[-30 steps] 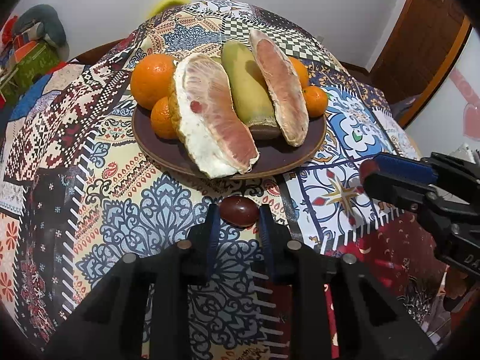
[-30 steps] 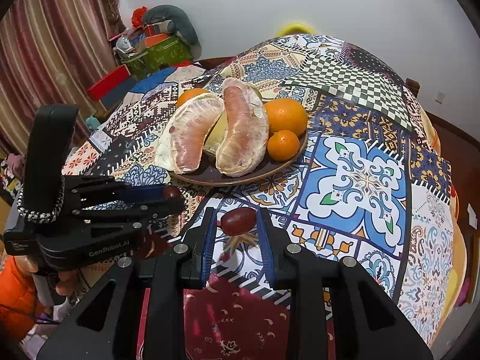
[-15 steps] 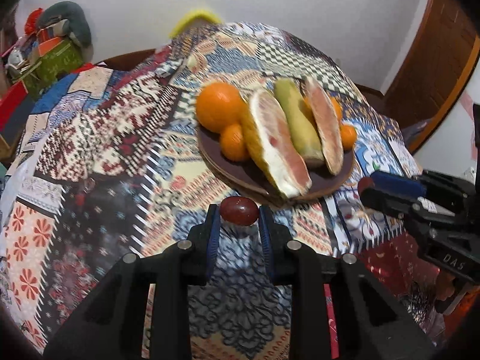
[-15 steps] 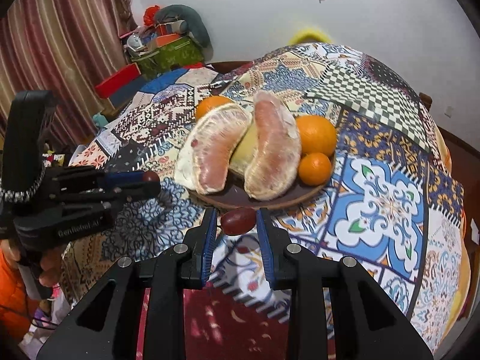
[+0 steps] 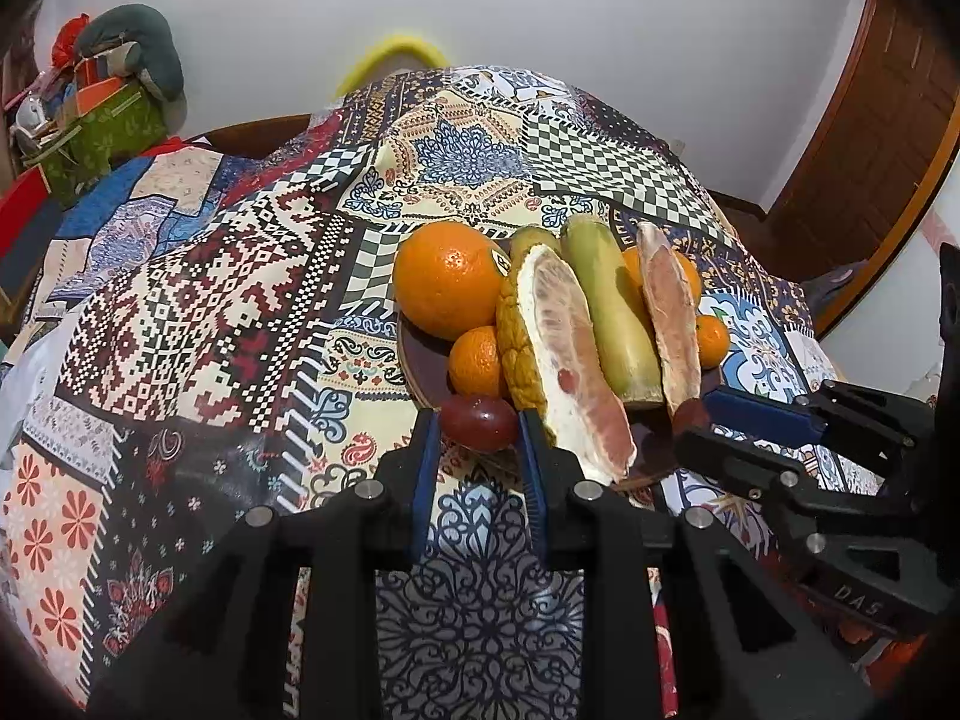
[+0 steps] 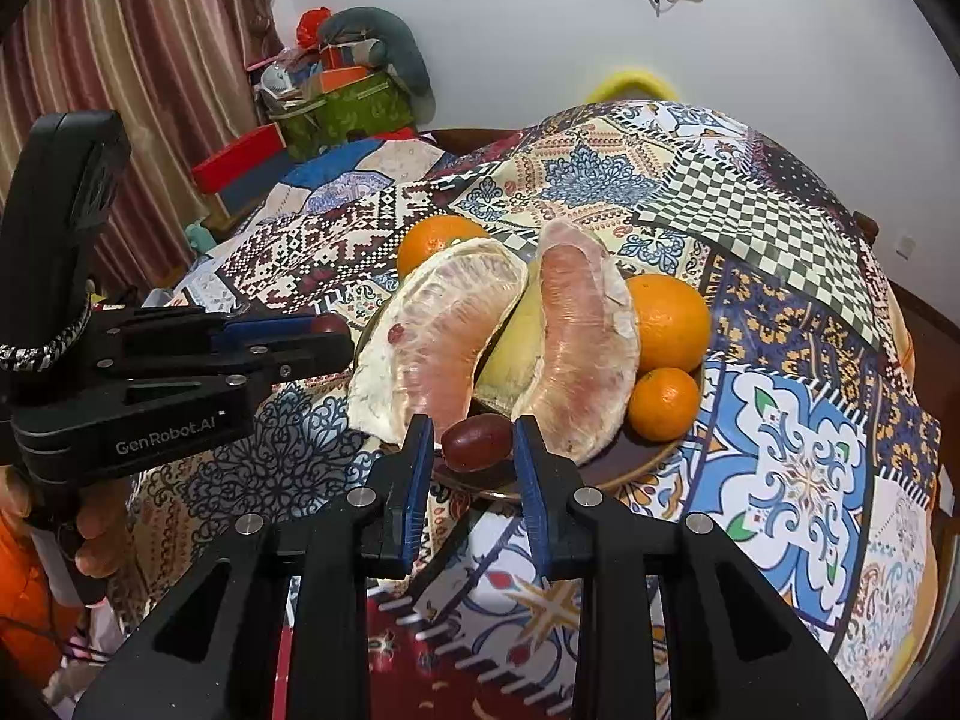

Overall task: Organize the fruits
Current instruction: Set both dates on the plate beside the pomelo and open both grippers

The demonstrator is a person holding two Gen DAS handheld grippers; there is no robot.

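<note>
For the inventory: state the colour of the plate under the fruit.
Dark brown, with a purplish cast. The plate shows best in the right wrist view, at its near rim.

A dark brown plate (image 5: 420, 372) is sitting on the patterned counter, carrying two peeled pomelo wedges (image 6: 444, 336) leaning over a yellow-green fruit (image 5: 612, 312), with oranges (image 5: 447, 279) at the plate's sides. Two dark red grapes (image 6: 477, 443) are hanging pinched just before the plate's near rim.

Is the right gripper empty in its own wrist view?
No, the right gripper is shut on a small dark red fruit, pinched between its blue pads just in front of the plate.
</note>
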